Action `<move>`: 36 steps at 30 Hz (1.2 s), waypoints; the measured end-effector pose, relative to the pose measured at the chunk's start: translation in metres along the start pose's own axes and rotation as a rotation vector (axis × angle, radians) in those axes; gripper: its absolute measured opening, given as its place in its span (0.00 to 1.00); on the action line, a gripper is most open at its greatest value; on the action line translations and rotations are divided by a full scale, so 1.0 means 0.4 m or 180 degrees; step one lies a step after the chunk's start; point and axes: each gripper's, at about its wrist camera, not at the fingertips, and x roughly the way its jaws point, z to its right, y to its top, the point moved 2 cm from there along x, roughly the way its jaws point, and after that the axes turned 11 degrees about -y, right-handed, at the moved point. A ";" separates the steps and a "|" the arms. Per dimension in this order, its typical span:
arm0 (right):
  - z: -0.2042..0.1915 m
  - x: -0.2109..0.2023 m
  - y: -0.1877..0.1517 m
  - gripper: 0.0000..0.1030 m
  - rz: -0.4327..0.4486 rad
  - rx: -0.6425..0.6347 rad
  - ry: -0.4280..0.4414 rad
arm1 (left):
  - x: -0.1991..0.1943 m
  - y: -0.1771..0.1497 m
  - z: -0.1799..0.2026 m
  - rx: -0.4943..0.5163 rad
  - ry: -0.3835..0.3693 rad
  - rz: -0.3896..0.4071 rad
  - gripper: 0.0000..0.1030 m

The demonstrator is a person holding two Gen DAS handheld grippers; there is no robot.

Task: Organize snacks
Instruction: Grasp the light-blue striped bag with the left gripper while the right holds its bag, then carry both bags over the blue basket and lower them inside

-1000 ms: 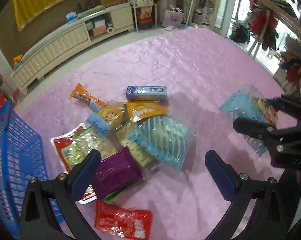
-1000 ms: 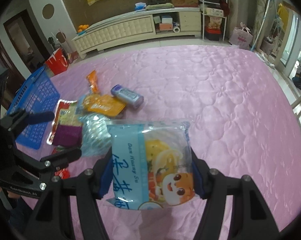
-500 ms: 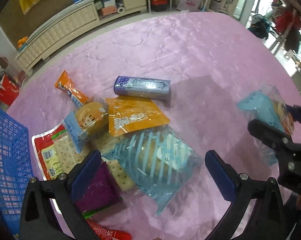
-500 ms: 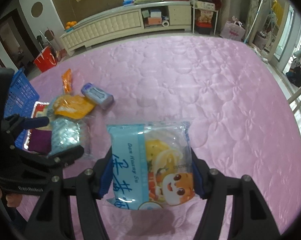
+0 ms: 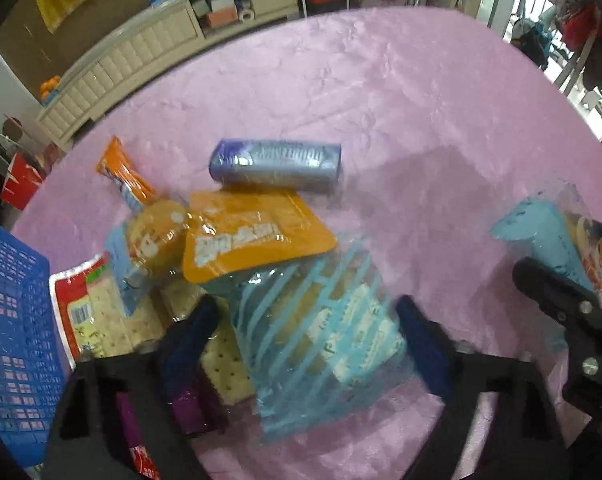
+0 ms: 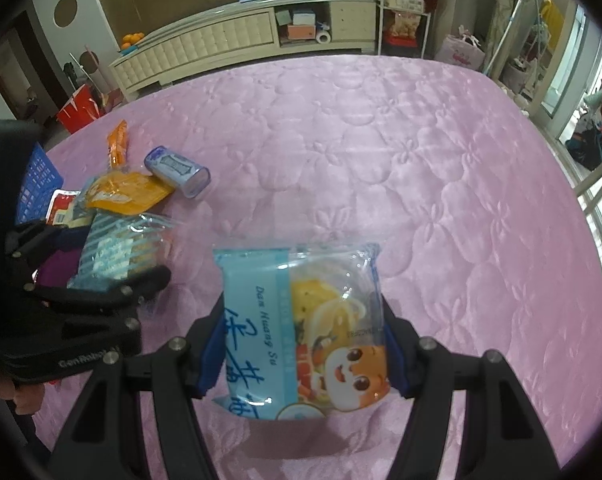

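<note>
A clear packet with light-blue stripes (image 5: 301,300) lies on top of the snack pile on the pink quilted cloth (image 5: 381,100). My left gripper (image 5: 307,332) points down over it. Its jaws are closing, one on each side of the packet, and I see no firm squeeze. From the right wrist view, the left gripper (image 6: 97,256) sits at the left over the same pile. My right gripper (image 6: 301,344) is shut on a light-blue packet with a cartoon face (image 6: 301,312), held just above the cloth. That packet (image 5: 541,232) shows at the right edge of the left wrist view.
The pile also holds a purple-blue gum box (image 5: 275,164), an orange pouch (image 5: 249,236), an orange stick (image 5: 125,178), a cracker pack (image 5: 101,316) and a purple packet (image 5: 189,404). A blue basket (image 5: 9,320) stands at the left. A low white cabinet (image 6: 221,40) runs behind.
The left gripper has come down and forward over the pile, and its jaws have narrowed around the striped packet. The right gripper has sunk slightly, still holding the cartoon packet.
</note>
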 end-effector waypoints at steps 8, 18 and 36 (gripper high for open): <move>-0.013 -0.027 0.010 0.68 -0.0004 -0.0006 -0.0030 | -0.054 -0.037 0.010 0.0054 -0.0157 0.0089 0.66; -0.069 -0.155 -0.001 0.68 0.0151 -0.0062 -0.0079 | -0.220 -0.094 -0.008 0.0041 -0.0303 0.0420 0.66; -0.341 -0.425 0.057 0.68 0.0738 -0.0423 0.0138 | -0.557 -0.231 -0.222 -0.0247 -0.0305 0.1062 0.66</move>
